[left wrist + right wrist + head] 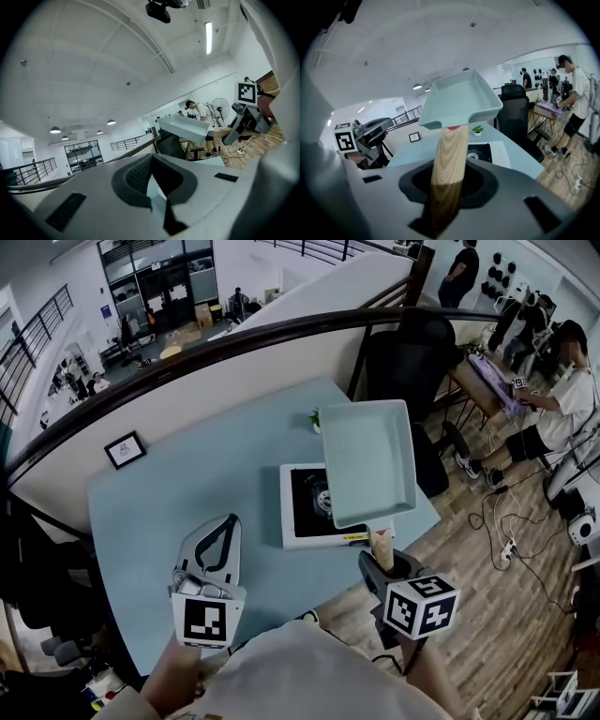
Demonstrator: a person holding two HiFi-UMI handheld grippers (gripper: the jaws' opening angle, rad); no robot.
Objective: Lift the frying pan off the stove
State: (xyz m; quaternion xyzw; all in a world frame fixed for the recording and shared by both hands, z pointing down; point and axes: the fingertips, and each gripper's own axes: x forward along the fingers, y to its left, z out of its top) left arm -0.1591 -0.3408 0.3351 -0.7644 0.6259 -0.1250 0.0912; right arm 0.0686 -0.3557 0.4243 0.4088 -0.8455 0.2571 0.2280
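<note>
Nearest the wearer, the left gripper (228, 521) hovers over the near edge of the pale blue table (187, 493), its jaws together at the tips with nothing between them; the right gripper (383, 564), to its right at the table's corner, has its jaws clamped on the wooden handle (382, 545) of the frying pan (367, 460). The pan is square and pale mint; it hangs in the air, clear of the stove (287, 512), with its handle angled down into the right gripper. The stove, white with a black top, sits on the table under the pan's near left part, partly hidden by it. Farther back, a small potted plant (316, 418) stands near the table's far edge; a framed picture (124, 449) stands at the far left corner. Beyond, a dark railing (281, 334) curves past; a person in a white shirt (574, 395) stands at a desk to the right.
</note>
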